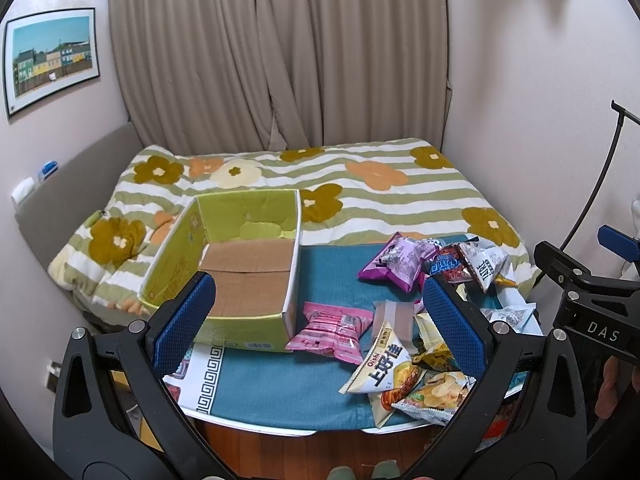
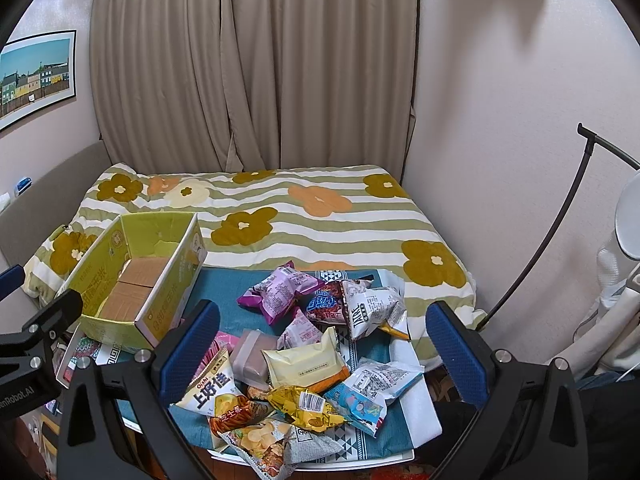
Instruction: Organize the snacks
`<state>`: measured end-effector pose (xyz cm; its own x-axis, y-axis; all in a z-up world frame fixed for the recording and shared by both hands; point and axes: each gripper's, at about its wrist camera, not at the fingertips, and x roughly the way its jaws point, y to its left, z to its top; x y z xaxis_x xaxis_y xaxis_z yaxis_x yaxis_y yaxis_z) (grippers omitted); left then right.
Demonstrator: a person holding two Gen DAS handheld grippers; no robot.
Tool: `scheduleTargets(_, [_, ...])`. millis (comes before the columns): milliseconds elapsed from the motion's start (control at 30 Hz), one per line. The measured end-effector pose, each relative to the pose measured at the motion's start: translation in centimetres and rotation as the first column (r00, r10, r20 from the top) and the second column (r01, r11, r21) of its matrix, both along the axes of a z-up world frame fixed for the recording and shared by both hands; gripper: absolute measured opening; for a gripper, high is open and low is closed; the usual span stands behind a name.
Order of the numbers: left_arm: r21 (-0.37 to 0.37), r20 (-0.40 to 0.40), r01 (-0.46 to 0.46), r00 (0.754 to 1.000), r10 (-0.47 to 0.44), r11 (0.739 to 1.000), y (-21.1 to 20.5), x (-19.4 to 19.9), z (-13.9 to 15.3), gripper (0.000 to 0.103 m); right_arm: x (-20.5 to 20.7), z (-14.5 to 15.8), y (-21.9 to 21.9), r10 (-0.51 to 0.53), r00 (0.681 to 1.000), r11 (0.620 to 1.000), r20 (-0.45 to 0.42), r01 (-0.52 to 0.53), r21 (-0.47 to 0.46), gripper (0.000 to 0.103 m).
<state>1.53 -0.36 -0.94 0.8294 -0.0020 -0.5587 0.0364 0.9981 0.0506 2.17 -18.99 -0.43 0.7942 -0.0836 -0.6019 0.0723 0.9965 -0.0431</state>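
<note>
Two black tools with blue textured pads, left tool (image 1: 318, 318) and right tool (image 2: 322, 346), are hovering with jaws spread wide, holding nothing. Crinkly foil snack packets (image 2: 316, 344) are lying heaped on a teal cloth-covered bench (image 1: 280, 392), beside one empty lime-green cardboard box (image 1: 240, 264) and one glossy pink packet (image 1: 330, 330).

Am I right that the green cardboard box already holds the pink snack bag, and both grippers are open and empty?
Not quite. The green cardboard box is empty; the pink snack bag lies on the teal cloth just outside its right wall, as the left wrist view shows. The left gripper and right gripper are indeed open and empty.
</note>
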Motion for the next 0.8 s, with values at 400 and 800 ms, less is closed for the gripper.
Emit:
scheduleTargets(400, [-0.001,-0.002,0.0,1.0,0.0,1.0,-0.06,0.08,0.03,0.103,0.02,0.04,-0.05,0.0,1.0,1.0,-0.001,0.0,0.0,0.103])
scheduleTargets(800, [-0.008,-0.015,0.012,1.0,-0.012,1.0,0.39,-0.36,-0.05,0.103,0.01,0.07,-0.03,0.001,1.0,1.0,-0.002,-0.001,0.002,0.103])
